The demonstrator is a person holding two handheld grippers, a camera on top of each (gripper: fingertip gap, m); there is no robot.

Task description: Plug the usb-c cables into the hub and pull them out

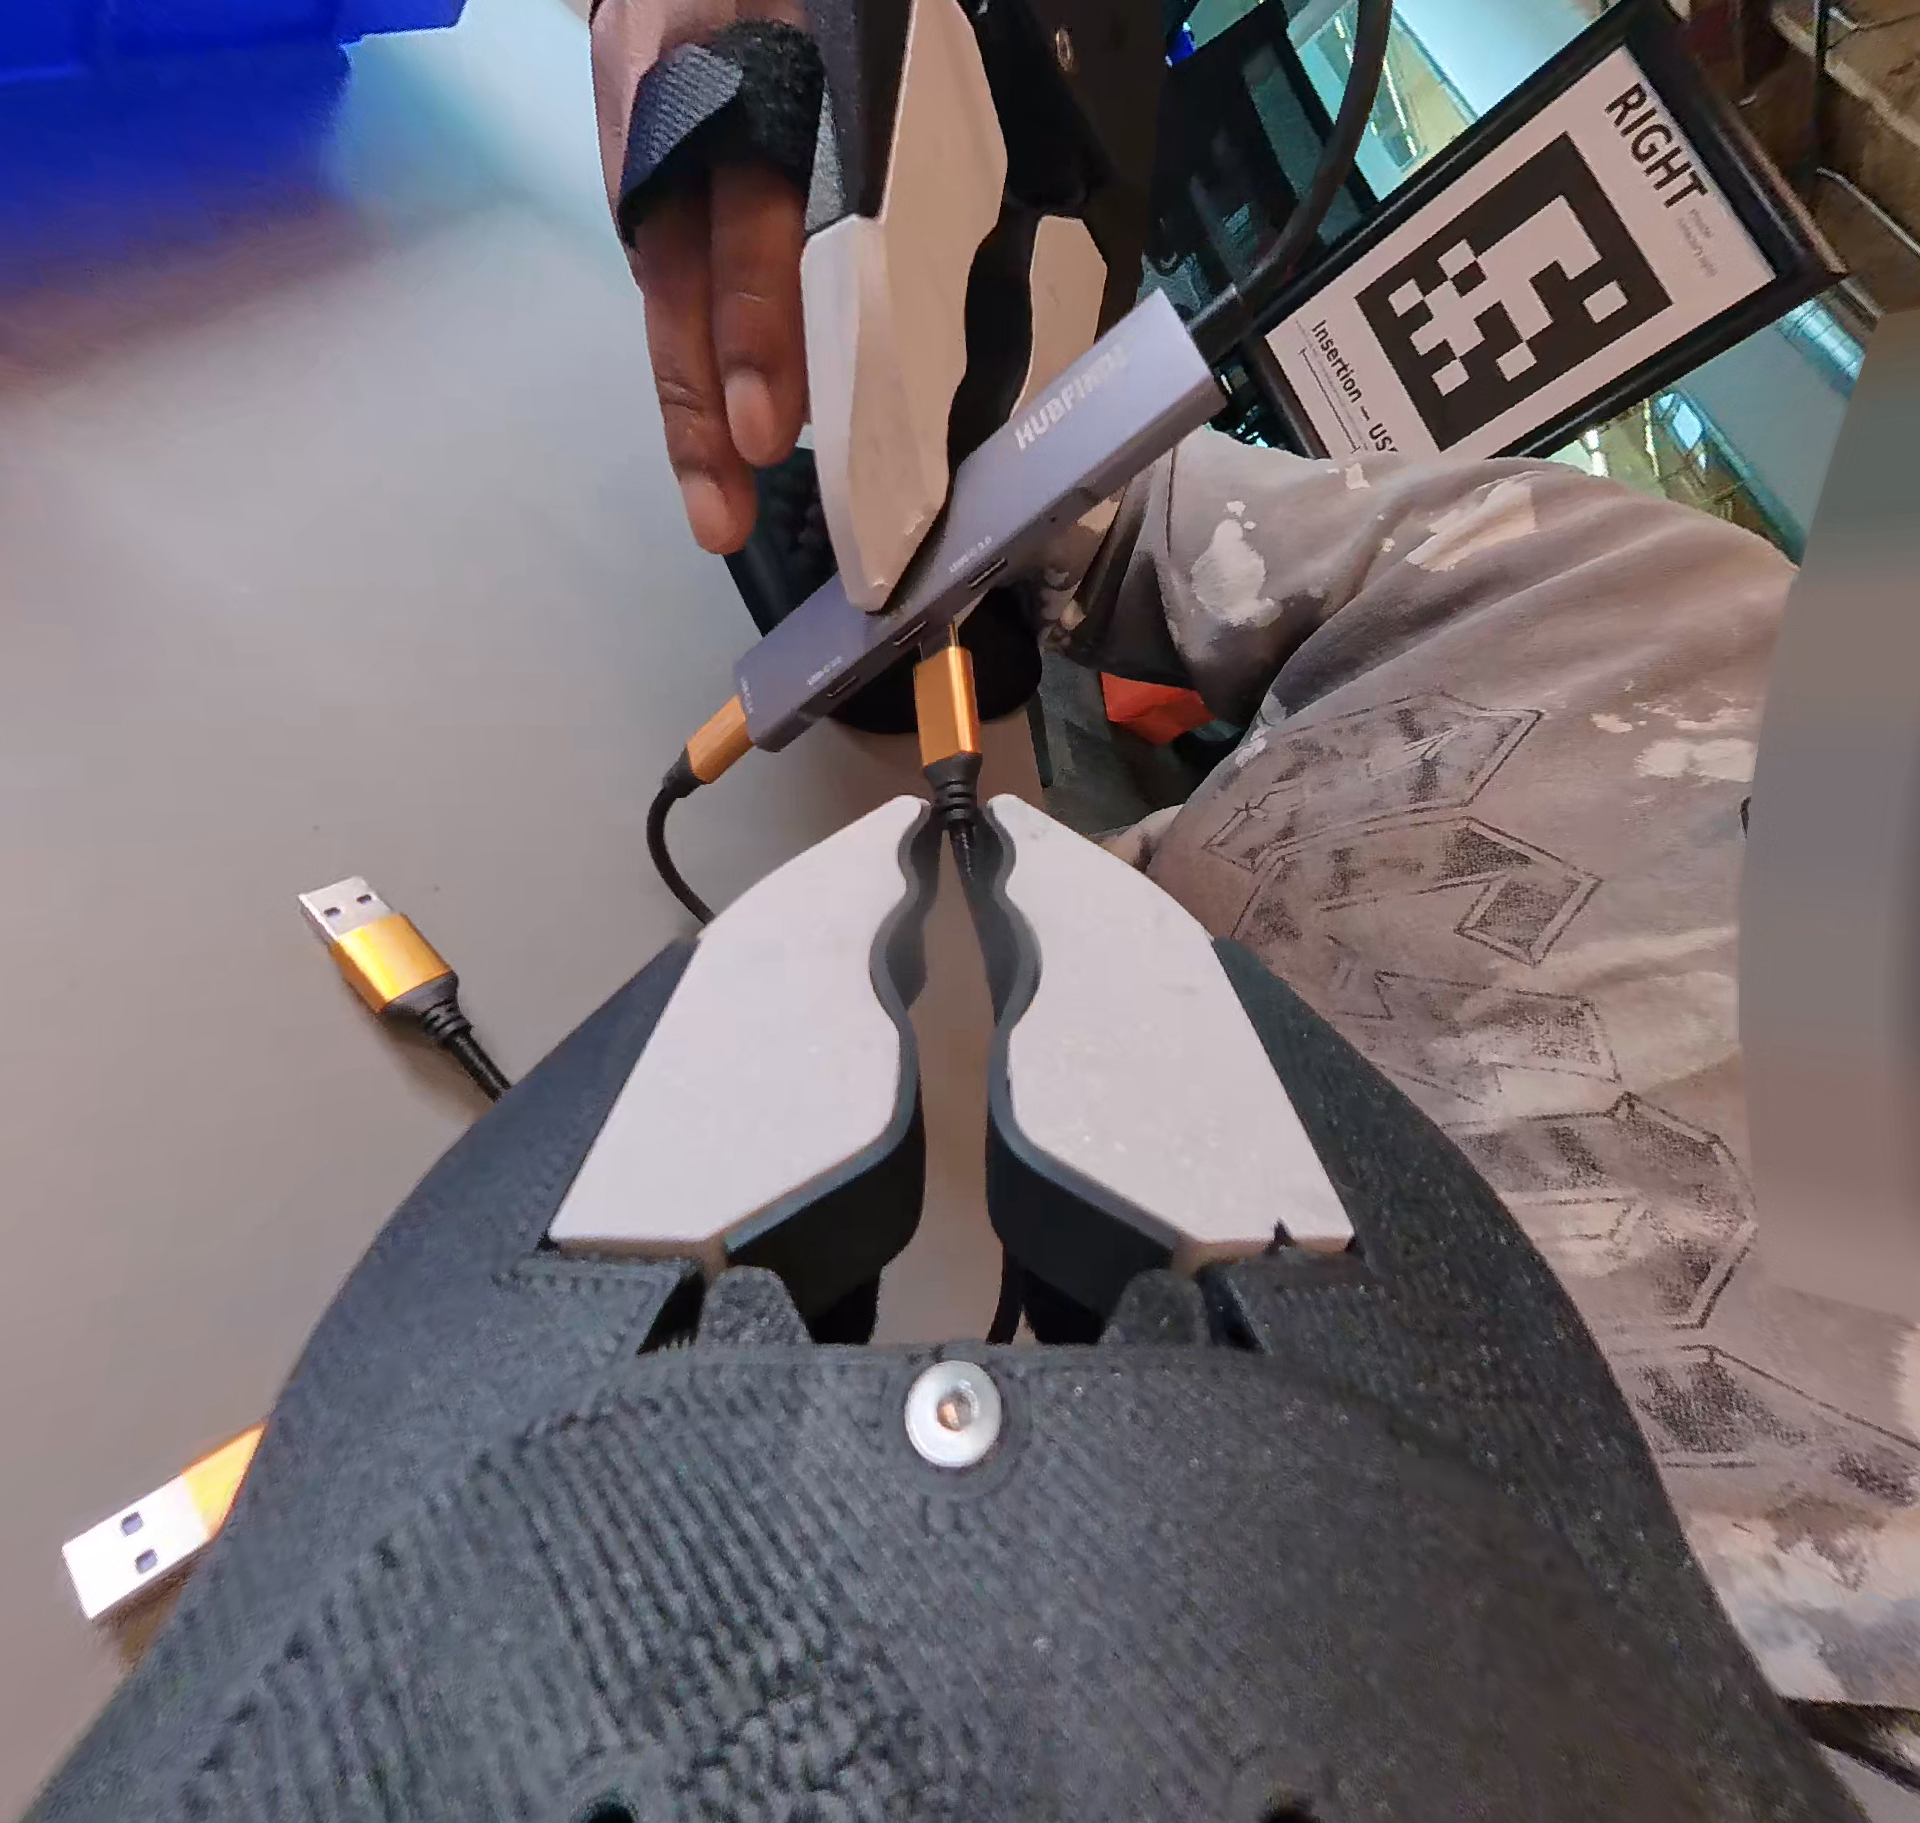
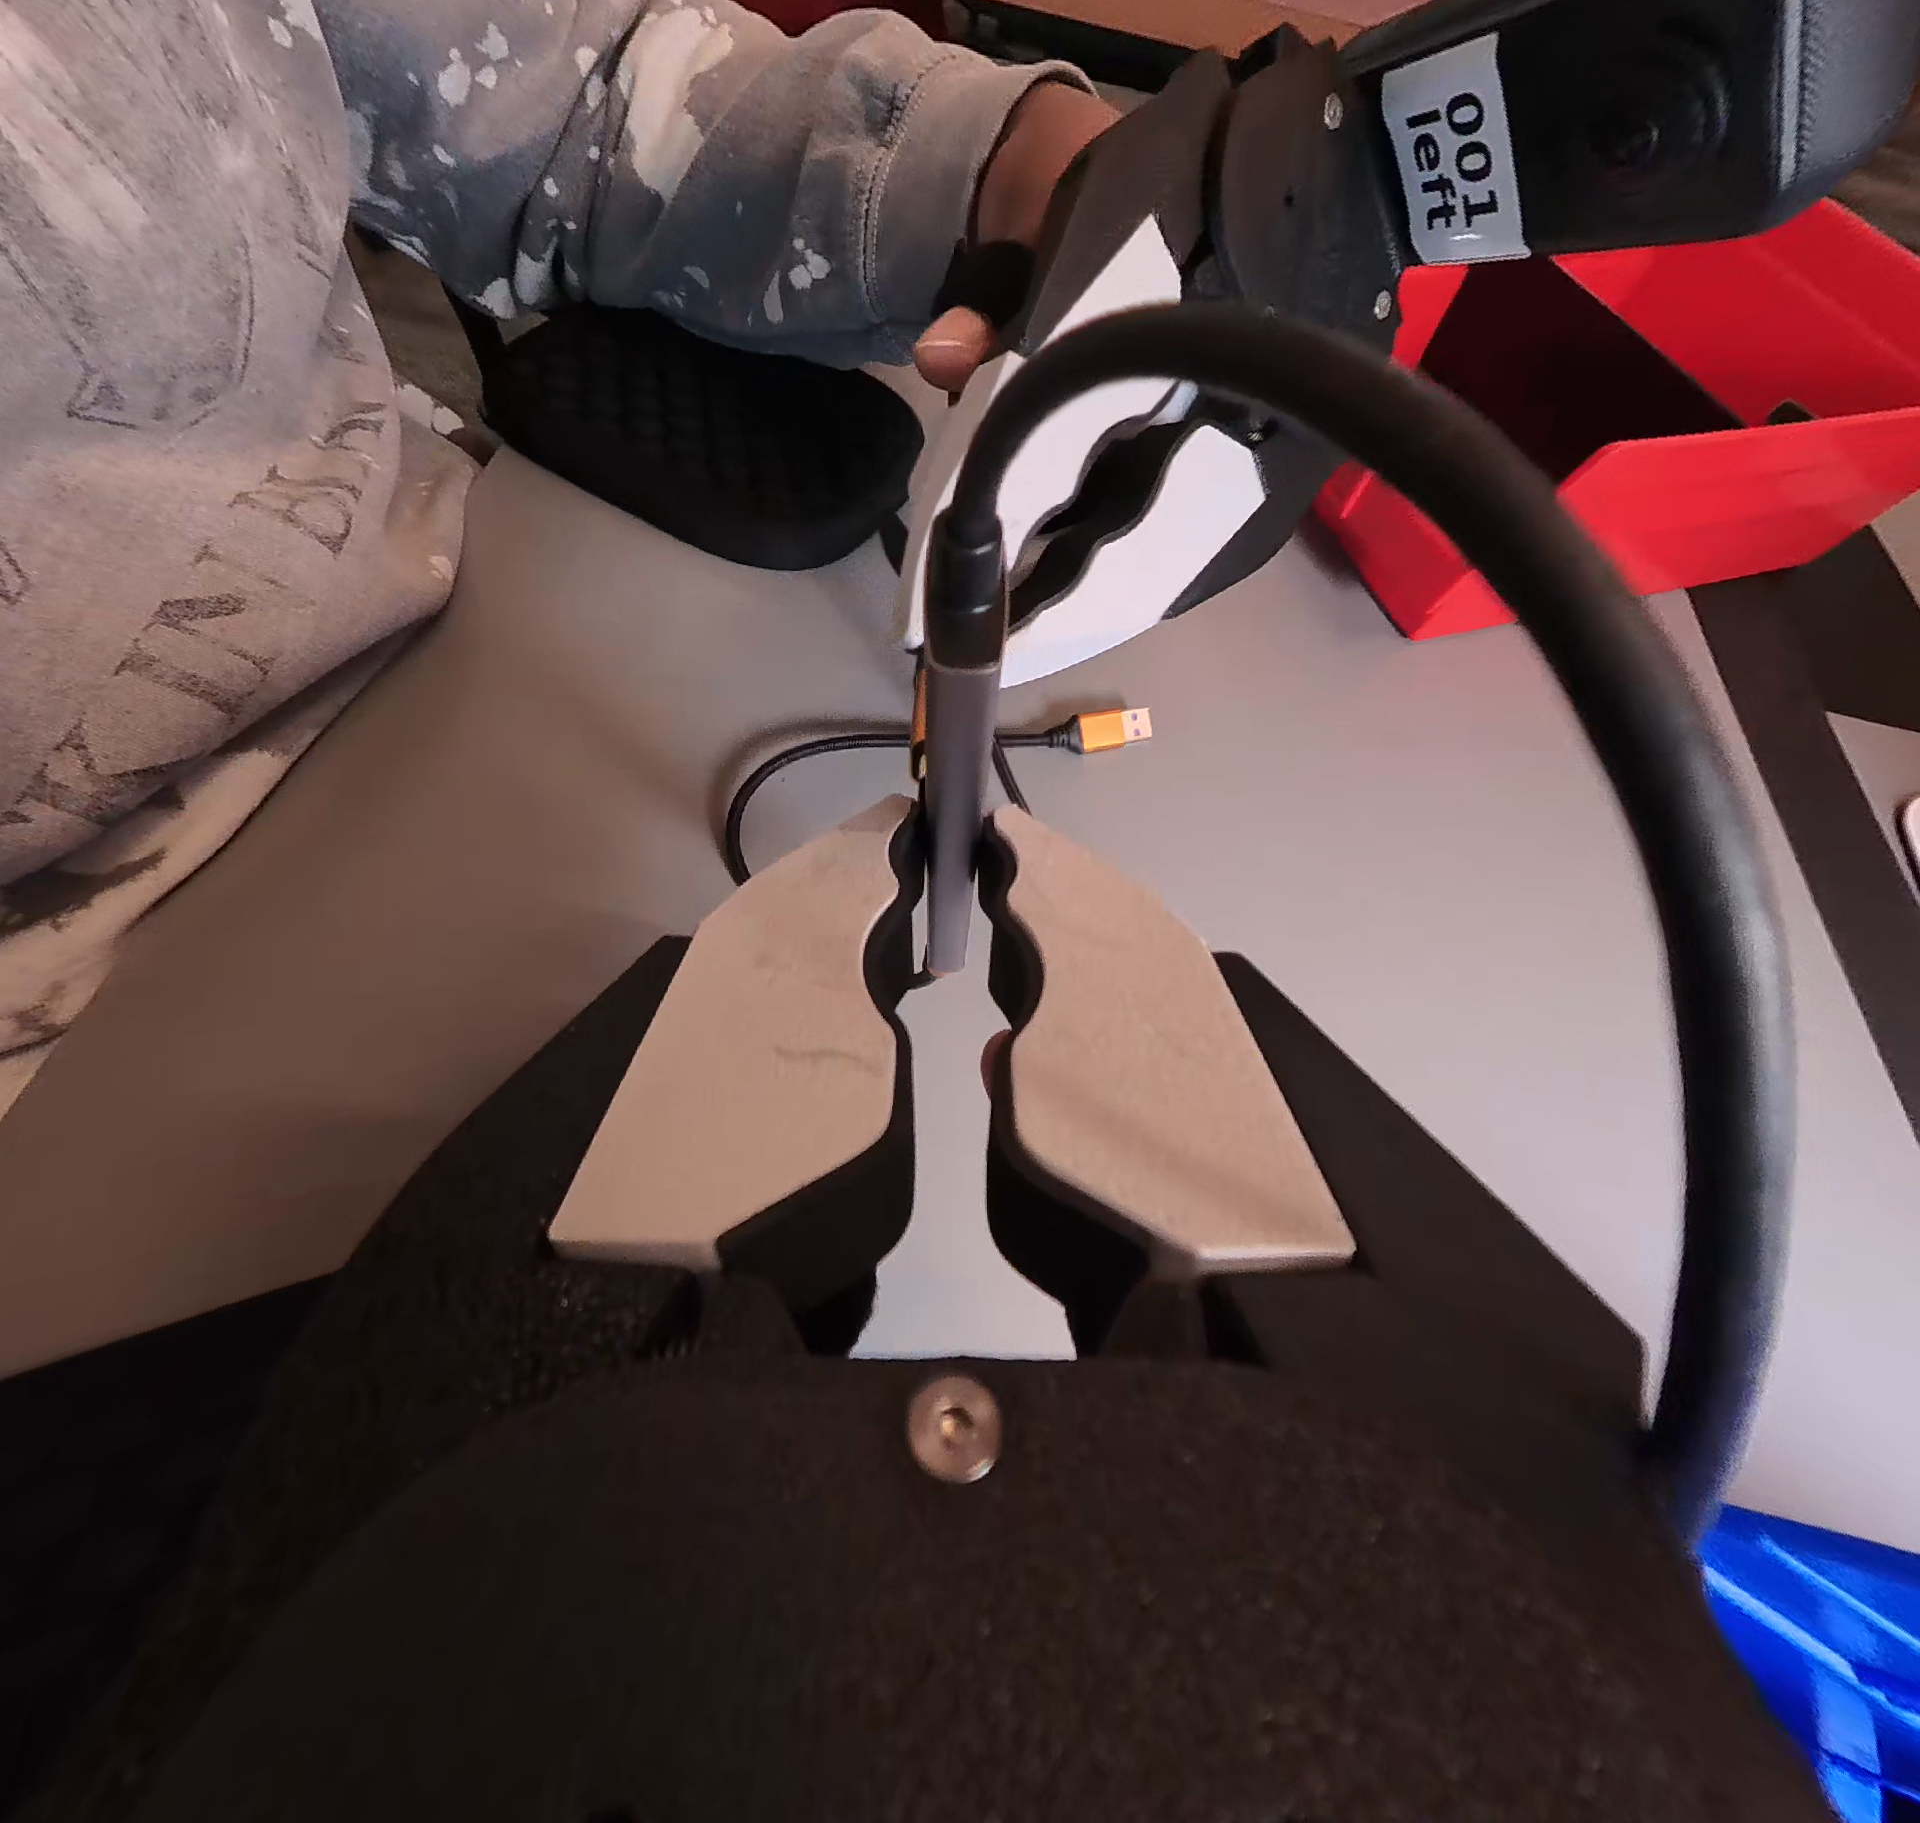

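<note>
Left hand-held gripper point(image 1: 957, 817) is pinched on the braided cable just behind the orange usb-c plug point(image 1: 945, 708), whose tip sits at a side port of the grey hub point(image 1: 987, 516); whether it is fully seated I cannot tell. Because the grip is on the soft cable and not the plug shell, a push could buckle the cable or tilt the plug in the port. Right hand-held gripper point(image 2: 948, 838) is clamped on the hub's flat faces, holding it in the air above the desk point(image 2: 1351, 942). A second orange plug point(image 1: 719, 739) sits in the hub's end. Farther off, the hub's thick black lead point(image 2: 1621, 630) arcs stiffly and could twist the hub in that grip.
</note>
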